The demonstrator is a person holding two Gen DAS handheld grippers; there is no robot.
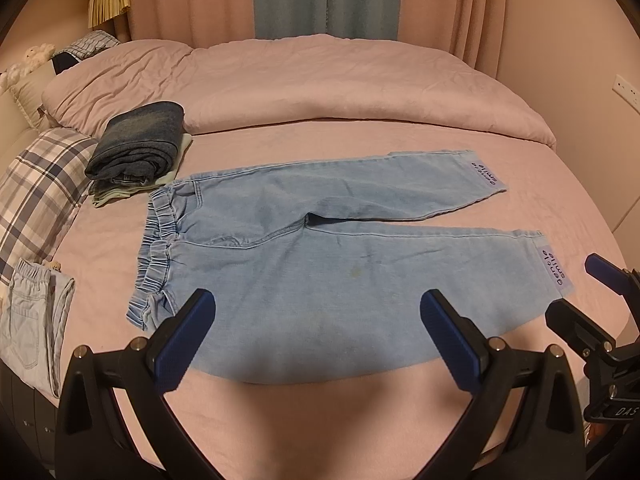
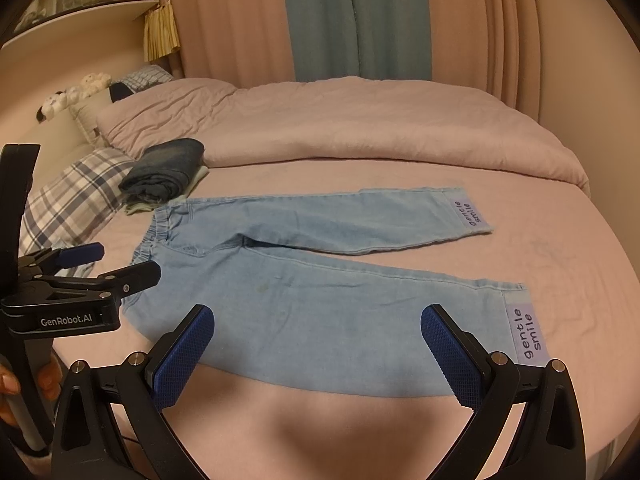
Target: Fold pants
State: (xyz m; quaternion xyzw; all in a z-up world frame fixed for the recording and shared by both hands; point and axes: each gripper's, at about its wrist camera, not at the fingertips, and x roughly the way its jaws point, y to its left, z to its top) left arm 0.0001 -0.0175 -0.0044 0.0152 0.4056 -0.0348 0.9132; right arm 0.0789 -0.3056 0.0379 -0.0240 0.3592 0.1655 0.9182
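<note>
Light blue denim pants [image 1: 320,264] lie flat on the pink bed, elastic waistband [image 1: 160,240] to the left, two legs spread to the right with "gentle smile" patches at the cuffs [image 1: 554,270]. They also show in the right wrist view [image 2: 320,288]. My left gripper [image 1: 318,308] is open and empty, hovering above the near leg's edge. My right gripper [image 2: 318,324] is open and empty over the near leg, nearer the cuff [image 2: 528,332]. Each gripper appears in the other's view, the right one [image 1: 580,292] and the left one [image 2: 116,264], both open.
A stack of folded dark jeans [image 1: 140,144] sits left of the waistband. Another light denim garment [image 1: 32,320] lies at the bed's left edge by a plaid pillow [image 1: 40,192]. A rolled pink duvet [image 1: 320,92] lies behind. Curtains hang at the back.
</note>
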